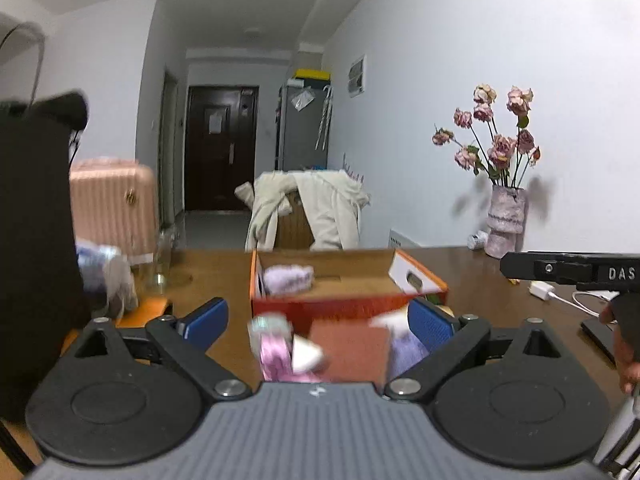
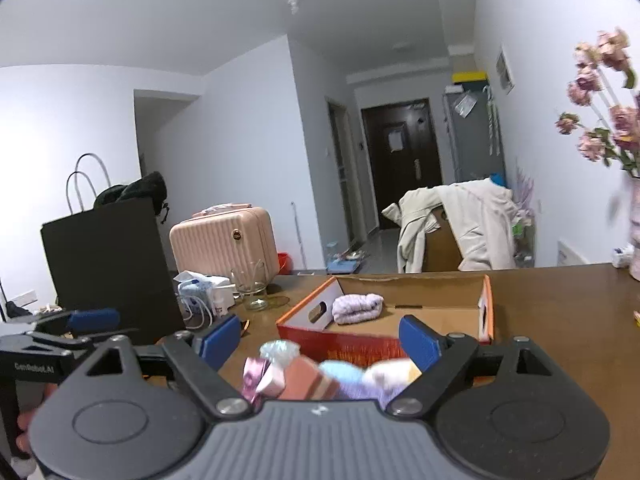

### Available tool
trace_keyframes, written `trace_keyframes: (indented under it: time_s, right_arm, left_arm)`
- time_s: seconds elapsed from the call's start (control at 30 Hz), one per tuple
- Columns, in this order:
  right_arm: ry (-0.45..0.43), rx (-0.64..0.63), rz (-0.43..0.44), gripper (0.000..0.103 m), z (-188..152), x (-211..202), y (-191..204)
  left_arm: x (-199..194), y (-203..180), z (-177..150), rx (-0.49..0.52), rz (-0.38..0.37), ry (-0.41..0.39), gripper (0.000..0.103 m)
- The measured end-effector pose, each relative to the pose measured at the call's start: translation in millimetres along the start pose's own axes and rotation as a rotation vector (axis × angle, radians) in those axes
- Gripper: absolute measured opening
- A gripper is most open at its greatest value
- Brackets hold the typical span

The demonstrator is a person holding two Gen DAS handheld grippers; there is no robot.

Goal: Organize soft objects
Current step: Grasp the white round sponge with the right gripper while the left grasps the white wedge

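Both grippers — left [image 1: 320, 316], right [image 2: 320, 338] — gape empty over blurred soft bundles [image 2: 320, 376] fronting orange box [image 2: 340, 342]

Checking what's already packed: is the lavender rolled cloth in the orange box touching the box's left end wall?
Cannot tell. In the right wrist view the lavender cloth lies close beside the orange box's left end wall, but neither view shows contact or a gap plainly.

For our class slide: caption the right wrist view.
Open right gripper hovers over soft rolled items before an orange box holding a lilac bundle.
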State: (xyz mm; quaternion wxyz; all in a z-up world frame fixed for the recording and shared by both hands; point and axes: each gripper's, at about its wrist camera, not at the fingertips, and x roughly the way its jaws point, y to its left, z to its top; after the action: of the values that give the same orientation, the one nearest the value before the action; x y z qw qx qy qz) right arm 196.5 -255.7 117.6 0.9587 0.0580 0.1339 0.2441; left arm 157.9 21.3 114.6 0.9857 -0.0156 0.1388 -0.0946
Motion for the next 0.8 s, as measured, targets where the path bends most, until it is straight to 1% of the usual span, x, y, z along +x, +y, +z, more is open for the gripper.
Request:
trace_keyframes:
  time_s: [0.1, 0.17, 0.27, 0.43, 0.53, 0.67, 0.73, 0.8]
  right_arm:
    - [-0.005, -0.050, -0.056, 0.088, -31.4, -18.4, 17.4]
    - [0.015, -0.057, -0.075, 0.088, -49.8, -26.3, 24.2]
    - [0.055, -0.029, -0.040, 0.088, -66.6, -32.4, 26.9]
    - [0.082, -0.023, -0.022, 0.088, -80.4, -33.9, 30.5]
    - [0.108, -0.027, -0.001, 0.088, -85.9, -20.1, 34.2]
    - [0.175, -0.033, 0.060, 0.087, -99.8, 10.0, 45.4]
    - [0.214, -0.044, 0.087, 0.086, -107.5, 29.7, 53.2]
    - [0.239, -0.049, 0.101, 0.086, -112.3, 47.6, 58.6]
  left_arm:
    - [-11.9, -4.3, -18.0, 0.007, 0.008, 0.021, 0.098]
    - [-17.2, -3.9, -24.9, 0.008, 0.014, 0.034, 0.098]
    - [-20.1, -4.7, -31.1, 0.001, 0.018, 0.047, 0.098]
    - [-9.0, -0.8, -40.7, -0.017, 0.026, 0.084, 0.098]
    - [5.0, 1.6, -44.0, -0.024, 0.033, 0.111, 0.097]
    - [21.3, 8.6, -45.9, -0.031, 0.025, 0.136, 0.084]
    - [30.8, 13.1, -46.4, -0.037, 0.023, 0.149, 0.081]
    - [42.5, 17.3, -47.0, -0.039, 0.029, 0.170, 0.076]
